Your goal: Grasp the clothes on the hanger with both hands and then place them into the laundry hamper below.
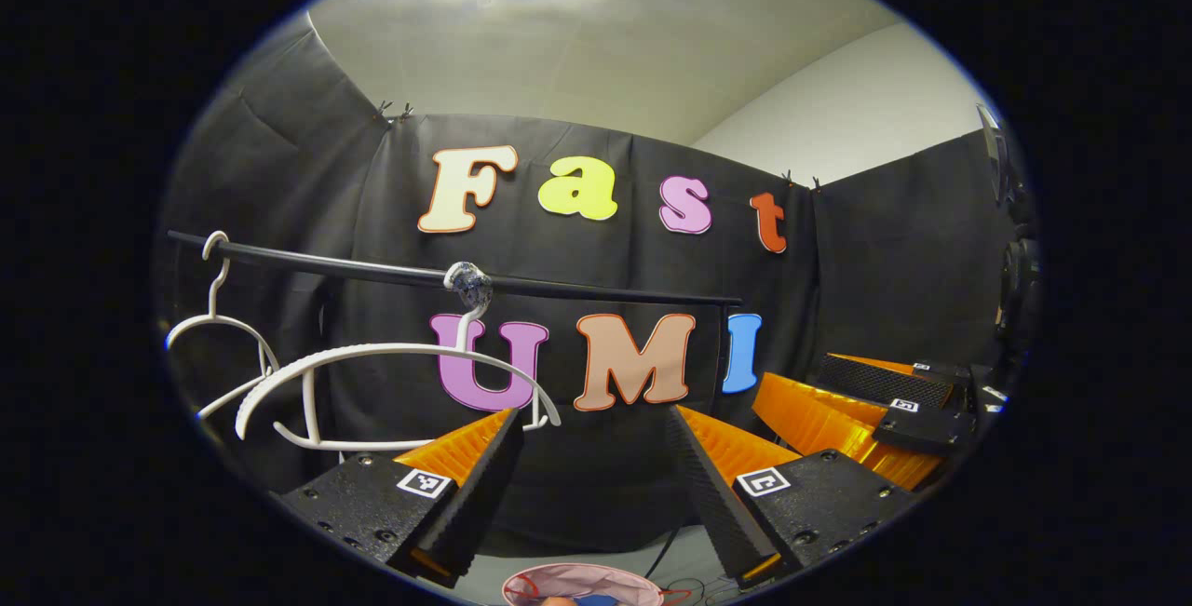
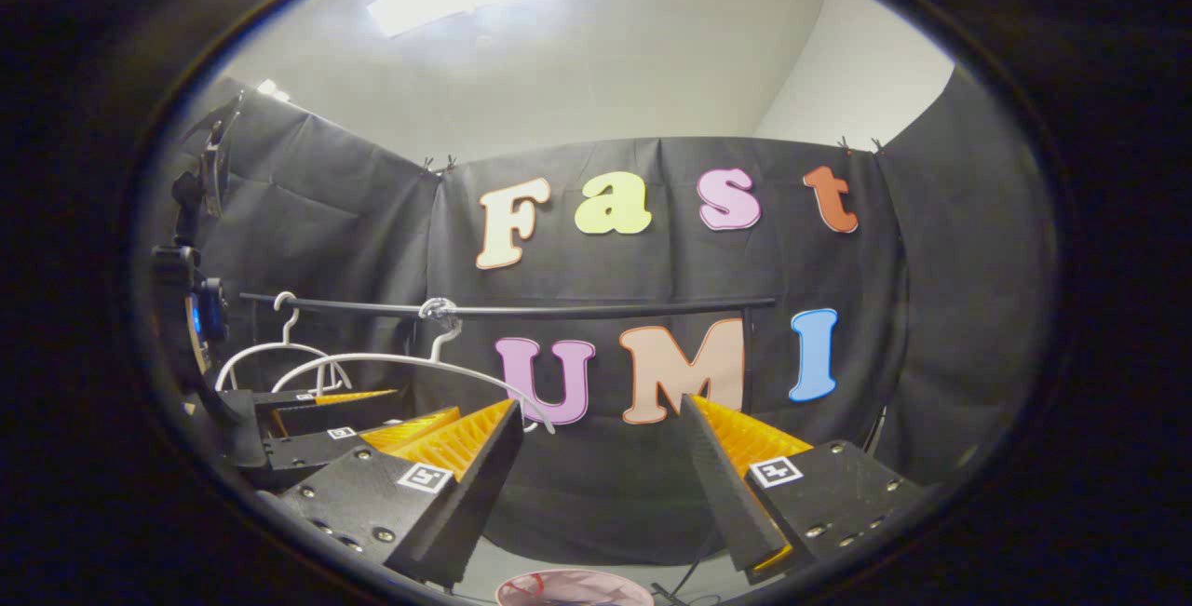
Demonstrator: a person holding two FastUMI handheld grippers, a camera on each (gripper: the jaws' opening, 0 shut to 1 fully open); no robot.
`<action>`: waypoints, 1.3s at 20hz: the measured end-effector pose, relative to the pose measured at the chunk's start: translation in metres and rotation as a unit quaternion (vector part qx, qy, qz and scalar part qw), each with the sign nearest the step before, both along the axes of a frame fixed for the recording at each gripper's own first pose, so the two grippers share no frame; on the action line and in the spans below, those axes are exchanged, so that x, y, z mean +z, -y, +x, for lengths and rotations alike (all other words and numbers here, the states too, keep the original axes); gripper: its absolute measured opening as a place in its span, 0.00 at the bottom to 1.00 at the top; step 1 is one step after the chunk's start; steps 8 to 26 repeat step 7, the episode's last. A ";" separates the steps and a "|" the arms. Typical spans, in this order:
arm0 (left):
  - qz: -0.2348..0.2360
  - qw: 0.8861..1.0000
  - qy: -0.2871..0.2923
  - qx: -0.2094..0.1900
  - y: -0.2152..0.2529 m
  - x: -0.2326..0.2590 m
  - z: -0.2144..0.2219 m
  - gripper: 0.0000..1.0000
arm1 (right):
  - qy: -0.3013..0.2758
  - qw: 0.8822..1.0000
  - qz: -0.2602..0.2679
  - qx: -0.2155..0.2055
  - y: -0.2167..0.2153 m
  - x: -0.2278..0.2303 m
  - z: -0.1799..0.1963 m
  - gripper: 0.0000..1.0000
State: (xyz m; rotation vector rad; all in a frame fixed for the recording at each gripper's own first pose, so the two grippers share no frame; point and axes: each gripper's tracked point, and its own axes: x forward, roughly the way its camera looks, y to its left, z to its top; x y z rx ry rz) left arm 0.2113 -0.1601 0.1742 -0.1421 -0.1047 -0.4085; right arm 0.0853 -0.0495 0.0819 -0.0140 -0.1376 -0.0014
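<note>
Two white hangers, one black rail, one laundry hamper, two grippers.

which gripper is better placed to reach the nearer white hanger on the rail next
Left, probably. The white hanger hangs bare, large and close, just left of the open left gripper in the left gripper view. In the right gripper view it looks smaller, with the left gripper lying in between.

Hangers look smooth white plastic; rail glossy dark metal; hamper rim pale cloth; wall matt cloth.
</note>
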 end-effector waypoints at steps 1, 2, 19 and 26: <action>0.000 1.000 0.000 0.002 0.000 0.000 0.000 0.94 | -0.001 1.000 0.001 0.002 -0.001 -0.001 0.003 1.00; 0.000 1.000 -0.001 0.003 0.000 0.000 0.000 0.96 | -0.002 1.000 0.001 0.002 -0.002 -0.001 0.006 1.00; 0.003 1.000 -0.002 0.014 -0.001 -0.003 -0.002 0.96 | -0.005 1.000 0.006 0.006 -0.001 -0.005 0.014 1.00; 0.003 1.000 -0.002 0.014 -0.001 -0.003 -0.002 0.96 | -0.005 1.000 0.006 0.006 -0.001 -0.005 0.014 1.00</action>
